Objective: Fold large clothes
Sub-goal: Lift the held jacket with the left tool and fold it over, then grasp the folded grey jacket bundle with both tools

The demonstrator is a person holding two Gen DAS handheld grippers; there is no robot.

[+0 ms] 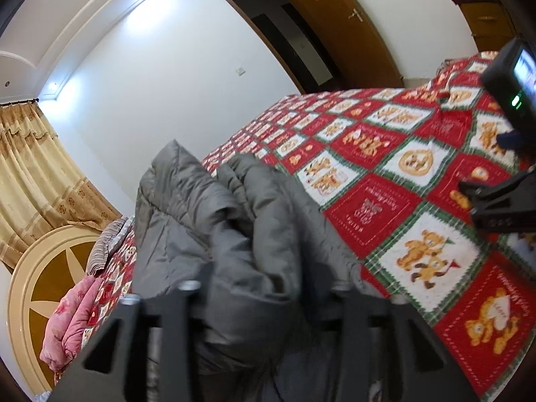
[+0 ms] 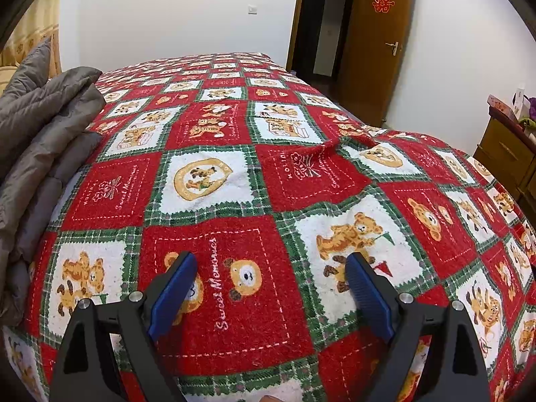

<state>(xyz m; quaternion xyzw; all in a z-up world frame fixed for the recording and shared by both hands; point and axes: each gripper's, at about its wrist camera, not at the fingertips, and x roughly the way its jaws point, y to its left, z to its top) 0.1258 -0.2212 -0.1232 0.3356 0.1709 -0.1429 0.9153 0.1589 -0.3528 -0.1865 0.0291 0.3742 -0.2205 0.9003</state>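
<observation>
Left wrist view: we see the grey padded jacket (image 1: 234, 234) bunched on the bed (image 1: 402, 154), between our left gripper (image 1: 264, 288) jaws; the fingertips are blurred, so we cannot tell if they grip it. Right wrist view: our right gripper (image 2: 271, 264) hangs wide apart and empty over the teddy-bear bedspread (image 2: 214, 181), jacket at the left edge.

A home bedroom, it seems — bed (image 2: 268, 184), curtains (image 1: 33, 174), wooden door (image 2: 378, 43)
</observation>
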